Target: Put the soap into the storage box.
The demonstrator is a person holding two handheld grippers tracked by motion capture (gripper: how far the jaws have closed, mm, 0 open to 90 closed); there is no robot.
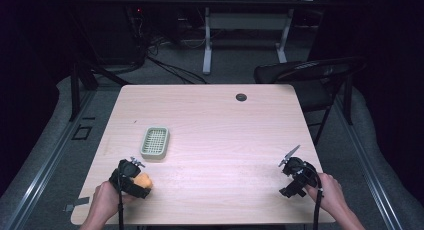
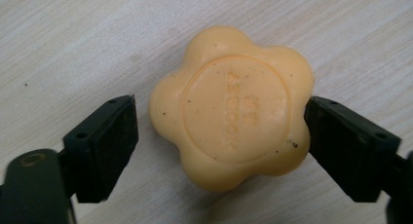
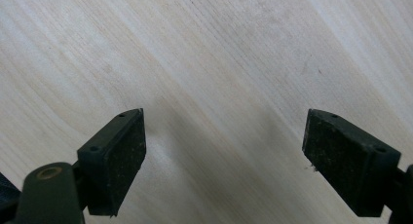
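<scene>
Pale wood bench [image 1: 215, 120] carries a flower-shaped soap [image 2: 233, 106] near its front-left corner, between the wide left claw [image 2: 221, 141]; one jaw touches. Close evenly, judging it slippery. Right claw [image 3: 224, 160] hangs wide, front-right.

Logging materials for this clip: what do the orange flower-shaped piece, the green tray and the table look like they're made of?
Flower piece: likely bar soap, matte waxy orange with embossed lettering and dark specks.
Green tray: probably moulded plastic, pale green with a slotted grid floor.
Table: light wood or wood-look laminate, smooth with visible grain.
</scene>
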